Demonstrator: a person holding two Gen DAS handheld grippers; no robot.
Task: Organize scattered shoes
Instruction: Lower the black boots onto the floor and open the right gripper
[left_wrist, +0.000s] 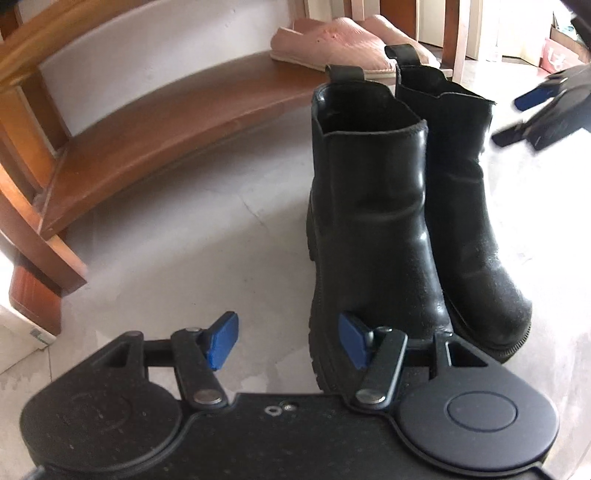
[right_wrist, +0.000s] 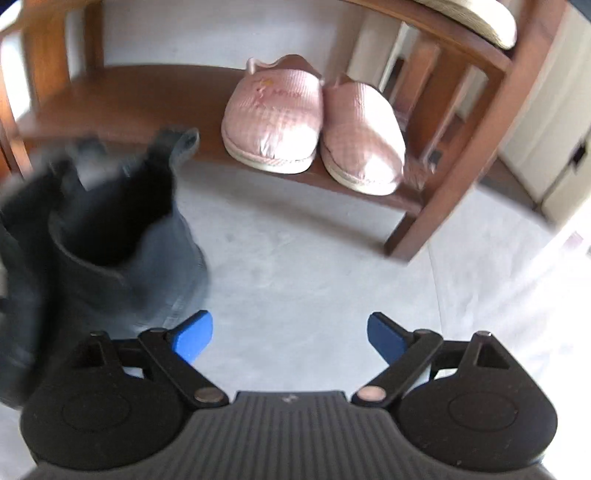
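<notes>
Two black ankle boots stand upright side by side on the pale floor, the nearer boot (left_wrist: 369, 221) left of the other boot (left_wrist: 465, 206); in the right wrist view the boots (right_wrist: 122, 240) are blurred at the left. A pair of pink slippers (right_wrist: 310, 125) sits on the low wooden shelf (right_wrist: 110, 99), also seen as slippers (left_wrist: 332, 40) on the shelf (left_wrist: 166, 122). My left gripper (left_wrist: 288, 339) is open over bare floor, its right pad (left_wrist: 352, 339) beside the nearer boot's toe. My right gripper (right_wrist: 290, 336) is open and empty, to the right of the boots; it also shows as the right gripper (left_wrist: 535, 110).
The shelf unit's wooden legs (right_wrist: 443, 184) and frame (left_wrist: 37, 221) rise around the low board. An upper shelf carries a pale-soled item (right_wrist: 472, 18). A white cabinet (right_wrist: 554, 173) stands at the right, and a red box (left_wrist: 554, 55) lies beyond the boots.
</notes>
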